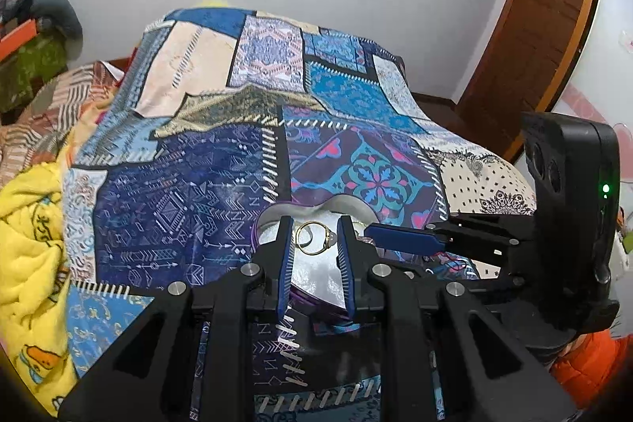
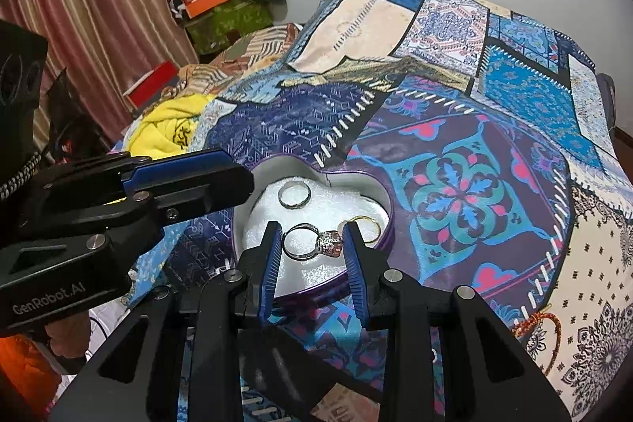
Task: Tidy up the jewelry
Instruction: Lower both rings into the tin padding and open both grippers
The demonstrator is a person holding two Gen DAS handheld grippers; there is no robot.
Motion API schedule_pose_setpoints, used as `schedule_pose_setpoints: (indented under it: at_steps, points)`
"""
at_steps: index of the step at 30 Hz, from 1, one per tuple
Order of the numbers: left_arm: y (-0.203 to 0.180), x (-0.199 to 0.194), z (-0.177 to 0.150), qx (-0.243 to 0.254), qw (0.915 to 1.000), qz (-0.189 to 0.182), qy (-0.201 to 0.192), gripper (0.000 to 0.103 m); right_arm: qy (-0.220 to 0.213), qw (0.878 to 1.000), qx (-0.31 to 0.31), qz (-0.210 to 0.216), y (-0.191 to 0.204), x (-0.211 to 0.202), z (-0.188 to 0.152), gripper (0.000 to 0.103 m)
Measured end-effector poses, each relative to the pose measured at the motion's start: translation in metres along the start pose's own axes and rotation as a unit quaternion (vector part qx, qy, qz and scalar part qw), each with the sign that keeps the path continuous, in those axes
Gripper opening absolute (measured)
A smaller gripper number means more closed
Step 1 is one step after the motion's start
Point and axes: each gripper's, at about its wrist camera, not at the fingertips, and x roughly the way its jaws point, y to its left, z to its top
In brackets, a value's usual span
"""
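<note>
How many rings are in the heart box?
3. A plain silver ring lies at the back of the heart-shaped box, a gem-set silver ring sits between the right gripper fingers, and a gold ring lies by the right rim. Grippers may hide more.

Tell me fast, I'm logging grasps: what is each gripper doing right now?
Left gripper: shut on the gold ring, over the heart-shaped box.
Right gripper: shut on the silver stone ring.
</note>
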Motion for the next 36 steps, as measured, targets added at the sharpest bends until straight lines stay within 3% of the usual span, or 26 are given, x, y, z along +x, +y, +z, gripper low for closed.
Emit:
schedule_pose_setpoints:
  at_steps: [9, 16, 26, 36]
  points:
    - [0.003, 0.006, -0.002, -0.005, 0.9999, -0.011, 0.009, 0.020, 0.009, 1.000, -0.008, -0.015, 0.004, 0.002, 0.002, 0.028]
    - [0.001, -0.011, -0.003, -0.003, 1.0000, -0.005, -0.002, 0.020, 0.020, 1.000, -0.002, -0.022, 0.005, -0.004, 0.002, 0.029]
    - [-0.007, -0.054, -0.003, 0.005, 0.9991, 0.028, -0.031, 0.020, -0.019, 0.999, 0.002, -0.037, 0.014, -0.047, 0.001, 0.029]
    - [-0.045, -0.076, -0.008, 0.032, 0.9983, 0.028, -0.040, 0.024, -0.055, 0.995, 0.035, -0.073, -0.007, -0.097, -0.013, 0.029]
